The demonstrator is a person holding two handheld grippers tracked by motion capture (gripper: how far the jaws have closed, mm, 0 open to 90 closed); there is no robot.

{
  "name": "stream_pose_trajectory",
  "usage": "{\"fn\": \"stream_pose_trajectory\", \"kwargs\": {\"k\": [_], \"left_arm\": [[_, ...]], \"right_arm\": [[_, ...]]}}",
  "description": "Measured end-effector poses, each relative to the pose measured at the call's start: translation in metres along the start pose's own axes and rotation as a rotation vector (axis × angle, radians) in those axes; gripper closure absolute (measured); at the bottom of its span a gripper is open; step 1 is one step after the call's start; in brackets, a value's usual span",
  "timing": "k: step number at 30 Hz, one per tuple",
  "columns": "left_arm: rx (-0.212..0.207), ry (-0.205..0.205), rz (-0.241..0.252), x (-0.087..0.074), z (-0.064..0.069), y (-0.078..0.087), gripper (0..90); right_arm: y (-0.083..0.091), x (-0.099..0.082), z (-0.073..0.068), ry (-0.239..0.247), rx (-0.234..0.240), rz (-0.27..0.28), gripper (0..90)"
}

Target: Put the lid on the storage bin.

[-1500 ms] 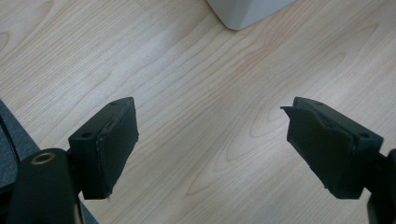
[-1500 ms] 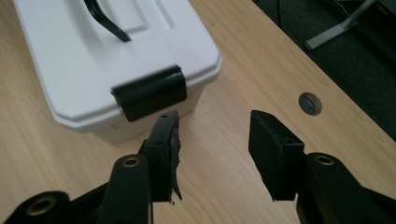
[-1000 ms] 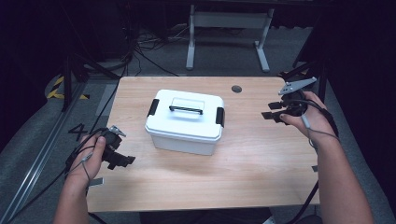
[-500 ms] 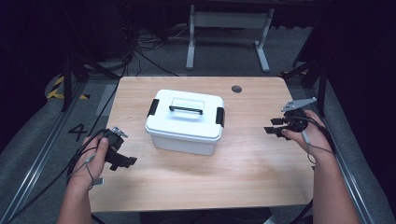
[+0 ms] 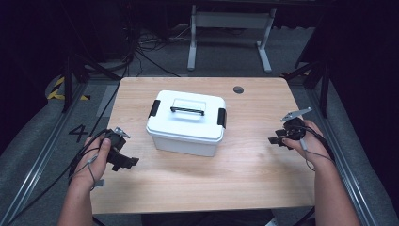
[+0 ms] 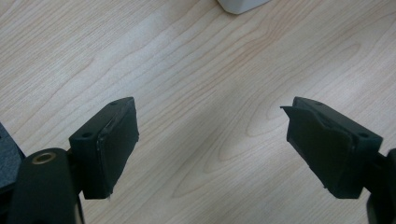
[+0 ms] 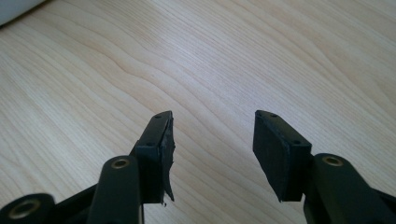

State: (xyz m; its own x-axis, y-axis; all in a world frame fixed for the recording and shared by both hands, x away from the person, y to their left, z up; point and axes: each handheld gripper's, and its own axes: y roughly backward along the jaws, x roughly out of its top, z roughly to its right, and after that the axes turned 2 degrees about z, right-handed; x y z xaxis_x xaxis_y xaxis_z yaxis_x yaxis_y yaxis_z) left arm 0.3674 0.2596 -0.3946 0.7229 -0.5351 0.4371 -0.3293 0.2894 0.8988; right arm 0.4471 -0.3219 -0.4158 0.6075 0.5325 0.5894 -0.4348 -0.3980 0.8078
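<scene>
Sitting mid-table, white box (image 5: 187, 123) between both grippers, well apart; fingers (image 6: 109, 142) spread, empty.

A lab or test bay: a bare wooden table (image 5: 244, 174) stands on grey floor with hazard tape (image 5: 59, 89), loose cables (image 5: 136, 47) and a metal stand (image 5: 228, 28) against black surroundings at the far side.
</scene>
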Motion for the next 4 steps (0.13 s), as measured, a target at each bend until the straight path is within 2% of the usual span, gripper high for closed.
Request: {"fn": "stream_pose_trajectory", "kwargs": {"k": [3, 4], "left_arm": [[0.006, 0.010, 0.014, 0.0011, -0.0022, -0.0003, 17.1], [0.011, 0.035, 0.034, 0.0017, -0.0041, -0.0008, 16.7]], "right_arm": [[-0.0006, -0.0029, 0.0010, -0.009, -0.006, 0.003, 48.2], [-0.0005, -0.0039, 0.0010, -0.014, -0.010, 0.010, 47.8]]}}
